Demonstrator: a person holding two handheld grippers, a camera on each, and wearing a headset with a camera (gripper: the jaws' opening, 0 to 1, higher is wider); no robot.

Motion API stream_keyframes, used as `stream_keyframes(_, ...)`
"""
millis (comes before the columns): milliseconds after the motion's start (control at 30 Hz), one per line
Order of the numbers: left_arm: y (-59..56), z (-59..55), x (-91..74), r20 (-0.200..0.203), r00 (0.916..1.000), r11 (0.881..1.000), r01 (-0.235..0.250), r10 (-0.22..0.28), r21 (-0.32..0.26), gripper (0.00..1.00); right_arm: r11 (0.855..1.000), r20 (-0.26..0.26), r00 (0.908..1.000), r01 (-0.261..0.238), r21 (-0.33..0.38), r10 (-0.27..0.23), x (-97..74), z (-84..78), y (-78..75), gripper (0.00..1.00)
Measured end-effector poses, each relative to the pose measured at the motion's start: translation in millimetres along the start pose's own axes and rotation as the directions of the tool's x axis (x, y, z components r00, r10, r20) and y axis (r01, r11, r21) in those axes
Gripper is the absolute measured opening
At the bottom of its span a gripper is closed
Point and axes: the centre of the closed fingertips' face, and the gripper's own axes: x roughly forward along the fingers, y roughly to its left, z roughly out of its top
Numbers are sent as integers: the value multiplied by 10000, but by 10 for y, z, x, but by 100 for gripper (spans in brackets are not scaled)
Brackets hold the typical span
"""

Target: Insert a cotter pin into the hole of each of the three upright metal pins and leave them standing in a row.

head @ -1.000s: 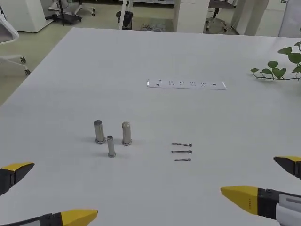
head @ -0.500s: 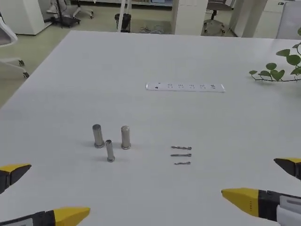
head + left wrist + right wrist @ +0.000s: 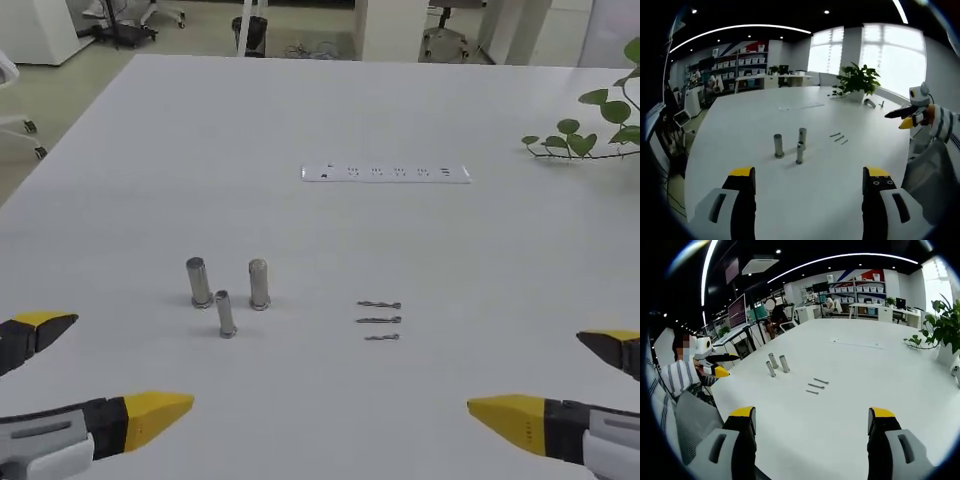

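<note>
The left hand-held gripper (image 3: 120, 362) and right hand-held gripper (image 3: 525, 372) are hovering low, jaws apart, holding nothing. Three pins (image 3: 225, 312) are standing clustered ahead of the left one; three cotter pins (image 3: 378, 320) are lying ahead of the right one on the worktop (image 3: 400, 240). Thin and flat, the cotter pins could slip a pinch; a nudge could topple a pin.

Nothing here can be read. The power strip (image 3: 385, 173) on the white surface (image 3: 300, 110) carries small dark marks, too fine to make out. The red and blue wall graphic (image 3: 862, 274) in the right gripper view shows no legible letters.
</note>
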Motion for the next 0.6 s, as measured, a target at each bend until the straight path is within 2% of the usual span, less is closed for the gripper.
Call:
stream_keyframes(267,31,24,179,-129,9996,9996,256,-254,142,78,9999,-74,9999,94,55,-94,-6,-21,-25,91)
stream_keyframes(600,88,68,402,-178,9983,9978,566,-560,340,62,9998,-214,9996,187,87,-185,2,-50,-40,91)
